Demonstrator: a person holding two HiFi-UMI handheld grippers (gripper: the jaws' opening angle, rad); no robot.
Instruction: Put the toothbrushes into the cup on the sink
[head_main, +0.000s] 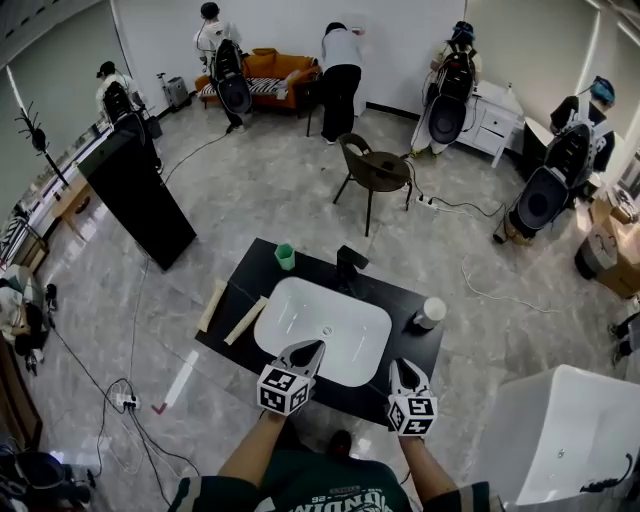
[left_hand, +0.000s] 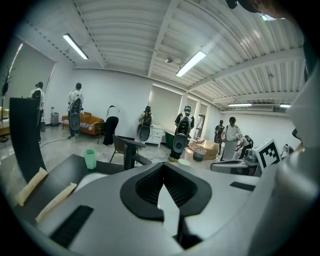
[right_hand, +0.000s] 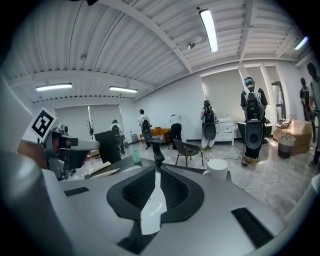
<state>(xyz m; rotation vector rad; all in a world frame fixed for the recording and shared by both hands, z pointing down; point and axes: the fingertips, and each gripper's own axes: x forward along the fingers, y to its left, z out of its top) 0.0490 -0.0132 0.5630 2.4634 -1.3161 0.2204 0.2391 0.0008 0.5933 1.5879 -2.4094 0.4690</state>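
Observation:
A white sink basin (head_main: 300, 300) is set into a black table (head_main: 250, 265). A green cup (head_main: 285, 257) stands at the table's back left corner, left of the black faucet (head_main: 350, 262). It also shows in the left gripper view as green cup (left_hand: 90, 159). Two long beige toothbrush packs (head_main: 246, 320) lie on the table's left end, outside the basin. My left gripper (head_main: 312, 346) hovers over the basin's near edge, shut and empty, its jaws meeting at the tip (left_hand: 163, 165). My right gripper (head_main: 397, 365) hangs over the near right rim, shut with nothing in it (right_hand: 157, 172).
A white cup (head_main: 430, 313) stands at the table's right end. A dark chair (head_main: 372, 172) sits behind the table, and a black cabinet (head_main: 140, 195) stands at left. Cables run over the floor. Several people with equipment stand along the far wall. A white tub (head_main: 560, 440) is at the near right.

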